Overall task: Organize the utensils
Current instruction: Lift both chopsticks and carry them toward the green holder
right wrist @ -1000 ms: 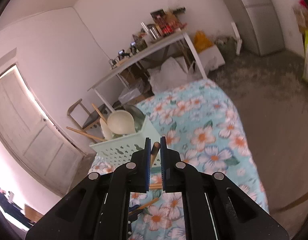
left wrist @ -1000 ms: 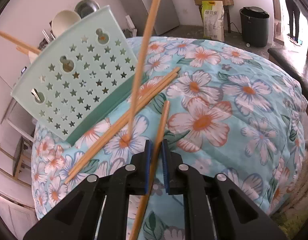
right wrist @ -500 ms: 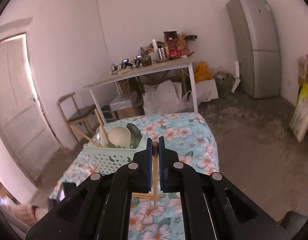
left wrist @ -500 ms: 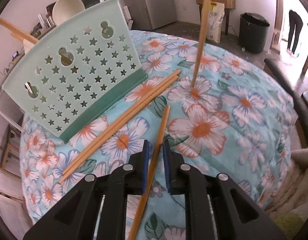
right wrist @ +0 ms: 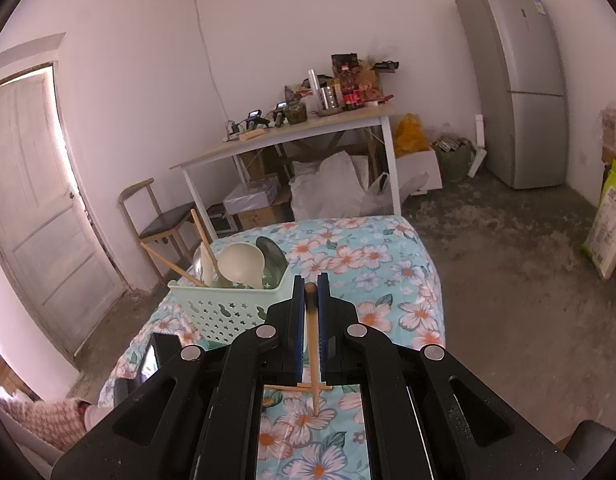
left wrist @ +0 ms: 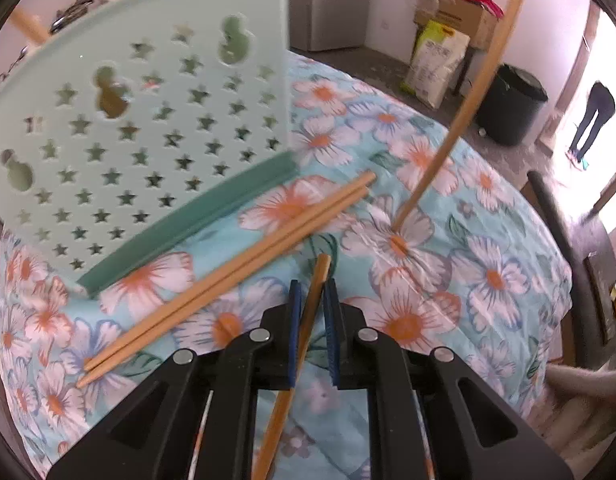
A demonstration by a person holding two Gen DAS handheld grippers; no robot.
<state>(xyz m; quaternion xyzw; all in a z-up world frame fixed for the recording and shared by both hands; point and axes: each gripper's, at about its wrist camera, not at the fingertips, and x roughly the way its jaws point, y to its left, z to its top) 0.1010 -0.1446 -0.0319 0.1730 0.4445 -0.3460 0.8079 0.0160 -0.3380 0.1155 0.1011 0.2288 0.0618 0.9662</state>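
My left gripper (left wrist: 311, 292) is shut on a wooden chopstick (left wrist: 314, 292) that runs back between its jaws, low over the floral cloth. Two more chopsticks (left wrist: 236, 272) lie side by side on the cloth just left of it, in front of the mint green perforated basket (left wrist: 140, 128). My right gripper (right wrist: 310, 292) is shut on another chopstick (right wrist: 313, 344), held upright with its tip on a flower; the left wrist view shows it as a tall stick (left wrist: 460, 112). The basket (right wrist: 228, 308) holds ladles and spoons (right wrist: 240, 264).
The table wears a blue floral cloth (left wrist: 448, 280). A dark chair (left wrist: 568, 248) stands at its right edge. Farther off are a black bin (left wrist: 508, 104), a fridge (right wrist: 516, 80), a white cluttered table (right wrist: 292, 136), a wooden chair (right wrist: 160, 224) and a person in the doorway (left wrist: 592, 120).
The upright chopstick in my right gripper has shifted right across the cloth and stands more vertical. My left gripper has come closer to the basket, still gripping its chopstick.
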